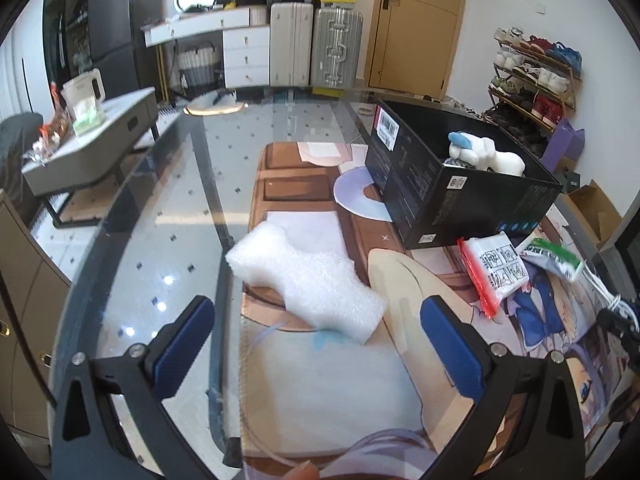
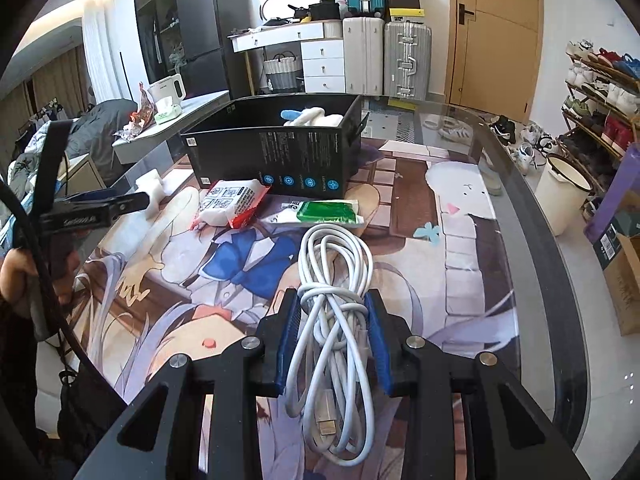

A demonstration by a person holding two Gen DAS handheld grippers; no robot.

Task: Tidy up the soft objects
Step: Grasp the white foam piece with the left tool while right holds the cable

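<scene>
Scanning from the left with the black box (image 2: 272, 148) as landmark: the white foam block (image 1: 308, 280) lies on the printed mat (image 1: 320, 380) well to the left of the box and nearer the person. The left gripper (image 1: 316, 344) hovers just short of it, jaws standing wide with nothing between them. Closer to the box, touching or nearly touching its near wall, lie a red-edged white packet (image 2: 236, 202) and, beside it, a green-and-white packet (image 2: 328, 213). Inside the box a white plush toy with a blue part (image 2: 308, 116) already sits. Right of the packets and farther from the box, the right gripper (image 2: 332, 316) is clamped on a bundled white cable (image 2: 336, 280), its pads pressing the coils from both sides.

The risks, as I judge them: the cable is gripped around loose loops rather than a firm core, so a loop or the dangling plug could slip free or snag the box rim on the way in. The trailing coils might also drag the two packets out of place. On the left, the foam is light and springy; a pinch at its near corner could flip it or push it off the mat.
</scene>
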